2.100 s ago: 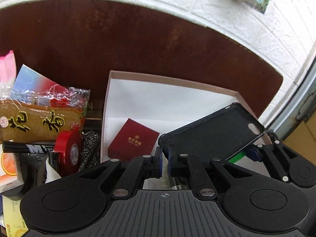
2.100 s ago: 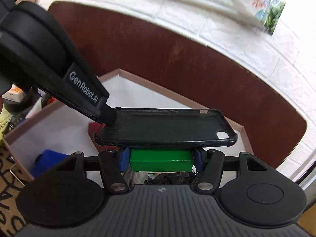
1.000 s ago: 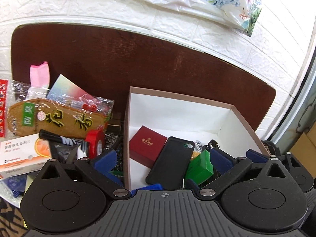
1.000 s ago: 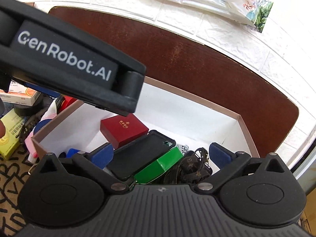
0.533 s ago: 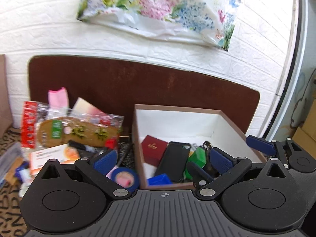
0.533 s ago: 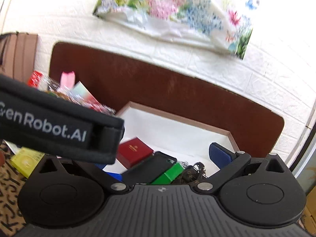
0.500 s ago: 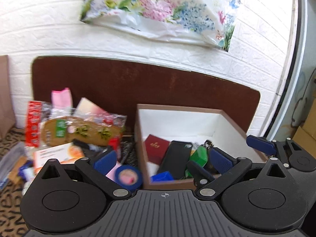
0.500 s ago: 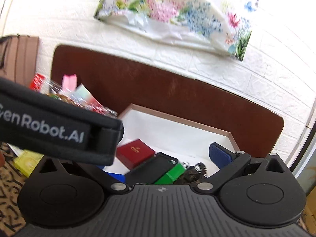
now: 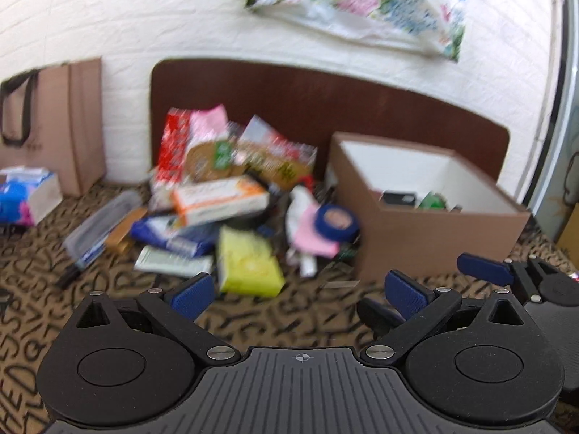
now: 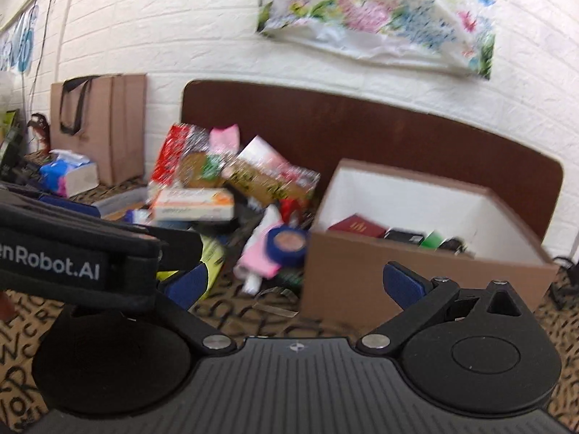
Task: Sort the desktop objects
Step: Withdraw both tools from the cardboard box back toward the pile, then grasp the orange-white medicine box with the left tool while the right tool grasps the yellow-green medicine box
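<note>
A brown cardboard box (image 9: pixel 427 238) (image 10: pixel 362 267) with white inside walls stands at the right. In it lie a red case (image 10: pixel 356 225), a black phone case (image 9: pixel 398 197) (image 10: pixel 403 234) and a green block (image 9: pixel 430 200) (image 10: pixel 432 240). Left of the box is a blurred heap: an orange-and-white carton (image 9: pixel 220 200) (image 10: pixel 193 204), a yellow-green pack (image 9: pixel 248 266), a blue tape roll (image 9: pixel 338 222) (image 10: pixel 287 240), snack bags (image 9: pixel 249 161). My left gripper (image 9: pixel 298 291) is open and empty, pulled back over the patterned cloth. My right gripper (image 10: pixel 293 282) is open and empty too.
A brown headboard-like panel (image 9: pixel 362 112) and white brick wall stand behind. A paper bag (image 9: pixel 54 123) leans at the far left beside a tissue pack (image 9: pixel 25 195). A clear pen case (image 9: pixel 97 226) lies on the letter-patterned cloth (image 9: pixel 43 300). The left gripper's body (image 10: pixel 72 264) crosses the right wrist view.
Both grippers have let go of the phone case and green block, which now lie in the box, and have drawn back and away from it, both open.
</note>
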The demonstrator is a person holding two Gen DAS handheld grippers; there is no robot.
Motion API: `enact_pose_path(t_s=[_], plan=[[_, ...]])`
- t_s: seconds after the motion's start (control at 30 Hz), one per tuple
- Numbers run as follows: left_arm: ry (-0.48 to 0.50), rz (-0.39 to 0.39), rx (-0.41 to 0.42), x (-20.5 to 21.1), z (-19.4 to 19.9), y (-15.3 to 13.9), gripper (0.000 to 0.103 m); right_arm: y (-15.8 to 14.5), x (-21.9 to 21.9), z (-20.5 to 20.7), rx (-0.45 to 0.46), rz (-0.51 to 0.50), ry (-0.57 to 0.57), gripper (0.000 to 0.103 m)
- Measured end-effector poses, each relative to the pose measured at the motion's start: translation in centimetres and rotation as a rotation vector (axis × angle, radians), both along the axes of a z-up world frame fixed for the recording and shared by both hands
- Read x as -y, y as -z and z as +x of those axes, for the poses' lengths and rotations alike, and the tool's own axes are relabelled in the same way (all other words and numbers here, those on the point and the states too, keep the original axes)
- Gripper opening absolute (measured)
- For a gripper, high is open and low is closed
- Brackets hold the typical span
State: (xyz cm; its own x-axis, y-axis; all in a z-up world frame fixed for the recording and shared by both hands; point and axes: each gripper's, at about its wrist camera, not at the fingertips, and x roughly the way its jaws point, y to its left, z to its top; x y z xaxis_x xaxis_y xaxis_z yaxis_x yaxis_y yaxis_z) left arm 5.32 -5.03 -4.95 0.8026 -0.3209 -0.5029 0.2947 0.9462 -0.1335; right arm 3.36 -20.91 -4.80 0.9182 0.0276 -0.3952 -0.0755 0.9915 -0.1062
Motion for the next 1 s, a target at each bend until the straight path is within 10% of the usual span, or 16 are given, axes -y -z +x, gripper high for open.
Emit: enact_pose_path(t_s=[1.0], plan=[[-0.146, -0.093, -0.080, -6.5, 16.0, 2.1, 0.103, 5.6, -6.6, 9.8, -0.155, 0.034, -0.122, 0.099]])
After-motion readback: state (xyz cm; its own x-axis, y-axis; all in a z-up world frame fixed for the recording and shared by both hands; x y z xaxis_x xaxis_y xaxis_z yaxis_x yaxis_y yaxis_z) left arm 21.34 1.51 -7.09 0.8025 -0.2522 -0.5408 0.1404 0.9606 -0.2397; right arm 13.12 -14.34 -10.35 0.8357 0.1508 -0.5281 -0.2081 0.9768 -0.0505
